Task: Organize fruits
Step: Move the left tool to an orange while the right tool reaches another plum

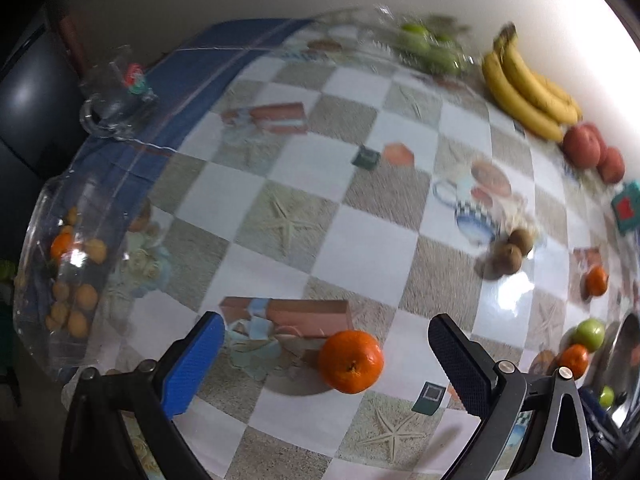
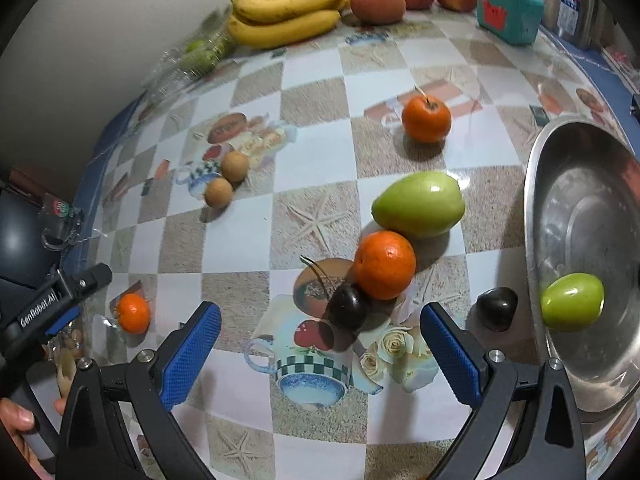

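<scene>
Tools first: we hold the left tool (image 1: 324, 356) spread wide and empty, low over the tabletop (image 1: 360, 240), with a tangerine (image 1: 351, 361) sitting just ahead of it, between the pads but nearer the right-hand one. The right tool (image 2: 320, 344) is likewise wide and holds nothing; directly in front of its gap lie a dark cherry (image 2: 347, 309) with its stem up and, touching it beyond, an orange (image 2: 385, 265), then a green fruit (image 2: 418, 204) just past that.

To the left tool's far left stands a glass bowl (image 1: 36, 248) already holding small orange fruits, so we judge the tangerine belongs there. To do this well, we shift the left tool slightly to its right so the tangerine sits centred, lower until the pads flank its widest part, then close gently; it is round and may roll away if only one pad touches first.

Right of the right tool rests a metal bowl (image 2: 560, 208) with one green fruit inside (image 2: 572, 301), and a second dark fruit (image 2: 497, 307) lies just outside its rim. We keep the right tool clear of the cluster ahead, since nudging the cherry could set the orange rolling.
</scene>
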{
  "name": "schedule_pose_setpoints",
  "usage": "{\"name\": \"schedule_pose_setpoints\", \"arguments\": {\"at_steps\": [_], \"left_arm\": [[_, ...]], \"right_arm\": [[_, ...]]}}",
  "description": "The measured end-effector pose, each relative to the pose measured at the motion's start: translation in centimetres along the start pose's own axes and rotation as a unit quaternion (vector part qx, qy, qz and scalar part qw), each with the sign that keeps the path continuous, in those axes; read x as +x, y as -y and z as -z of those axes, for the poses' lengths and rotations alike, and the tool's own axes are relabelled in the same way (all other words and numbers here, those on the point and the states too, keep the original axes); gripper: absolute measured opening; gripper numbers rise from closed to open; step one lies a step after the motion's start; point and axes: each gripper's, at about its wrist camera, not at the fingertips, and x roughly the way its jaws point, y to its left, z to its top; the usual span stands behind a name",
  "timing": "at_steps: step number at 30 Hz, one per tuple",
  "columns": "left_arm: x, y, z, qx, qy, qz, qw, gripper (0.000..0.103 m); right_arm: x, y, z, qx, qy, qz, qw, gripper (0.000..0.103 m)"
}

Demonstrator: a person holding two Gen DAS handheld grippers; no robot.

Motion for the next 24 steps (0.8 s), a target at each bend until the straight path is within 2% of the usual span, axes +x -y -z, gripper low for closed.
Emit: {"name": "schedule_pose_setpoints", "arguments": {"at_steps": [5, 10, 12, 14, 16, 19, 23, 24], "left_arm": [[1.5, 0.7, 0.4, 0.001, -0.026, 0.026, 0.9993, 0.103], [1.8, 1.2, 0.7, 0.008, -0.029, 0.020, 0.9994, 0.101], [1.7, 1.1, 0.7, 0.003, -0.028, 0.029, 0.9992, 0.097], [1.8, 1.2, 0.6, 0.005, -0.028, 0.027, 0.9992, 0.091], [2.0, 1.3, 0.7, 0.007, -0.032, 0.021, 0.9992, 0.089], [2.5, 1.1, 0.7, 0.007, -0.041, 0.010, 0.9991, 0.085], [3.1, 0.7, 0.9, 0.000, -0.049, 0.007, 0.9988, 0.080], [3.2, 0.7, 0.9, 0.000, -0.052, 0.007, 0.9986, 0.076]], "right_arm": [[0.6, 0.2, -0.1, 0.007, -0.003, 0.012, 1.000, 0.100], [0.8, 0.2, 0.0, 0.008, -0.004, 0.018, 1.000, 0.098], [0.9, 0.2, 0.1, 0.007, -0.007, 0.016, 1.000, 0.088], [1.0, 0.3, 0.2, 0.009, -0.010, 0.014, 1.000, 0.083], [1.1, 0.4, 0.2, 0.011, -0.010, 0.017, 1.000, 0.082], [1.1, 0.5, 0.2, 0.010, -0.010, 0.020, 1.000, 0.068], [1.3, 0.3, 0.2, 0.009, -0.012, 0.021, 1.000, 0.061], [1.3, 0.2, 0.2, 0.008, -0.012, 0.022, 1.000, 0.057]]}}
